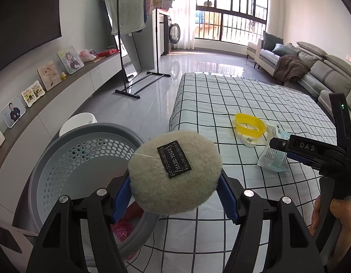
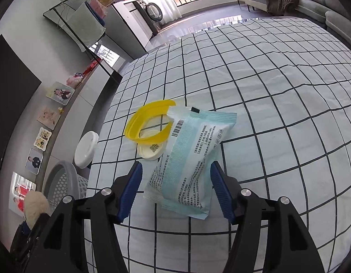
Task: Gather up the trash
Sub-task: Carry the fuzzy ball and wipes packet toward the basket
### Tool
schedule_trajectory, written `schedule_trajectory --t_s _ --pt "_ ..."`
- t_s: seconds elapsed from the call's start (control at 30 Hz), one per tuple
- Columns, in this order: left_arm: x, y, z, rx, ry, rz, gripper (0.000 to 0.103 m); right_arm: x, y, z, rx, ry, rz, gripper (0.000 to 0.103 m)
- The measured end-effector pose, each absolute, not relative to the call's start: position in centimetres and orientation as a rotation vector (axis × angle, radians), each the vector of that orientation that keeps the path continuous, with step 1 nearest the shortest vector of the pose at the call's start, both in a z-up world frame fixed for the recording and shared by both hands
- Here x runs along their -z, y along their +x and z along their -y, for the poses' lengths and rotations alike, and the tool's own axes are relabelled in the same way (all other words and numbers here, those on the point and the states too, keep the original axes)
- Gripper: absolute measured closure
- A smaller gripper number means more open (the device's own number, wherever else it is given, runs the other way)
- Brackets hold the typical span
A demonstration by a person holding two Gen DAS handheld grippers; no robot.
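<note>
A: Puff first. What holds the fluffy beige puff (image 1: 175, 170)?

B: The left gripper (image 1: 175, 195) holds it. Both blue pads (image 1: 123, 198) press its sides, so the tool is clamped on the puff. It hangs above the near left edge of the checked bed cover (image 1: 220, 95), partly over the grey perforated basket (image 1: 61, 159) on the floor at the left. A black label sits on top of the puff.

A: And the other tool?

B: The right gripper (image 2: 175, 188) stands apart, its fingers on either side of the pale blue packet (image 2: 191, 159), which lies flat on the cover. I cannot tell if the pads touch it.

A: What lies beyond the packet?

B: A yellow plastic ring (image 2: 150, 122), touching the packet's far end, and a white round lid (image 2: 151, 150) partly under that ring.
</note>
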State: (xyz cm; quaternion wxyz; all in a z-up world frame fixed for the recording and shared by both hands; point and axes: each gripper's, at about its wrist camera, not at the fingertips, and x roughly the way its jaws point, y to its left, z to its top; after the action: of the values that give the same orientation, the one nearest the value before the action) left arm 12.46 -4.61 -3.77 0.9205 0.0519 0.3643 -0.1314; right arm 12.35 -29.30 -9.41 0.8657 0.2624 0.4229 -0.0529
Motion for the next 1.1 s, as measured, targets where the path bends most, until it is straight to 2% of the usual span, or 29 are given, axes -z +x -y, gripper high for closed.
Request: schedule_trajectory --t_s 0.13,0.17,0.33,0.37,0.4,0.47,0.5,0.53,0.8,1.1 --pt "3.7 12.5 4.6 0.271 0.106 -0.749 0.038 9.7 13.2 28.6 0.151 0.506 -0.902 0.036" --pt "3.7 12.5 4.6 0.271 0.106 -0.75 0.038 9.8 13.5 28.6 0.164 0.496 -0.907 0.032" --pt "4.0 12.4 4.4 0.267 0.104 -0.754 0.038 10.5 14.1 28.5 0.203 0.451 -0.93 0.032" --pt "4.0 12.4 4.4 0.266 0.103 -0.754 0.038 10.5 14.1 28.5 0.204 0.443 -0.927 0.033" --pt "4.0 12.5 4.4 0.265 0.103 -0.754 0.038 10.5 14.1 28.5 0.199 0.441 -0.928 0.043" --pt "4.0 12.4 4.4 0.262 0.1 -0.755 0.038 10.5 14.0 28.7 0.17 0.455 -0.925 0.049" --pt "4.0 12.3 4.3 0.261 0.099 -0.754 0.038 10.4 14.0 28.7 0.161 0.455 -0.926 0.059" --pt "3.9 12.4 4.2 0.259 0.098 -0.754 0.038 10.3 13.8 28.7 0.156 0.45 -0.925 0.061" --pt "3.5 12.1 2.7 0.233 0.089 -0.744 0.038 8.3 12.0 27.6 0.111 0.444 -0.865 0.069" --pt "2.7 11.9 -1.1 0.18 0.043 -0.729 0.038 4.9 10.6 23.5 -0.039 0.437 -0.768 0.07"
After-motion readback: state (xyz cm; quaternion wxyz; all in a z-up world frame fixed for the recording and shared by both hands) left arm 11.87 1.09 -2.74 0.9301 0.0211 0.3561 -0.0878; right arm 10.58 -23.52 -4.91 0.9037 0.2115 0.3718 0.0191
